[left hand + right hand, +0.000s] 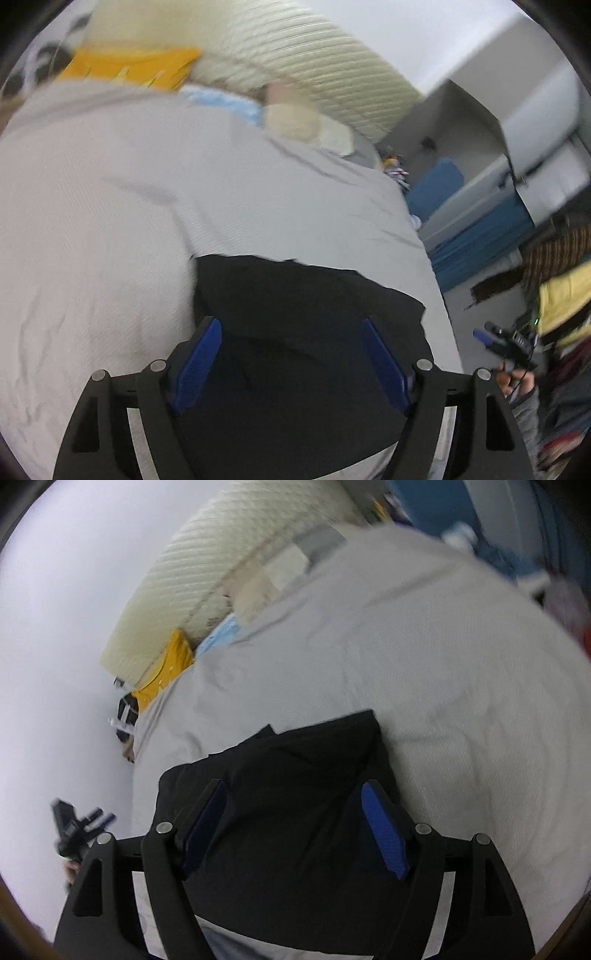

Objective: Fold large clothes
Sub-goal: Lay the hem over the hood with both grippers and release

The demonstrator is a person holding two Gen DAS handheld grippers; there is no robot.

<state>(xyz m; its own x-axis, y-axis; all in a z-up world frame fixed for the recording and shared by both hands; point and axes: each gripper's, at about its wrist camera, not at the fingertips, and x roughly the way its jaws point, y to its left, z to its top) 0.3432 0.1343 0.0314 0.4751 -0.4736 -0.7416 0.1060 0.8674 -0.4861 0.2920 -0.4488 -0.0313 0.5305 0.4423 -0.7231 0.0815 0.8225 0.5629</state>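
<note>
A black garment [295, 295] lies folded in a rough rectangle on the light grey bed sheet [110, 203]. My left gripper [291, 325] hovers over it, open, its blue pads wide apart with nothing between them. In the right wrist view the same black garment [295, 768] lies below my right gripper [295, 786], which is also open and empty. Each view catches the other gripper off to the side in a hand: the right gripper [484, 338] past the bed's edge, the left gripper [101, 818] in front of the white wall.
A cream quilted headboard [295, 48] stands at the far end of the bed. Below it lie a yellow cloth [129, 66], a light blue cloth [221, 99] and a beige pillow [291, 118]. Blue and grey furniture [480, 221] stands beside the bed.
</note>
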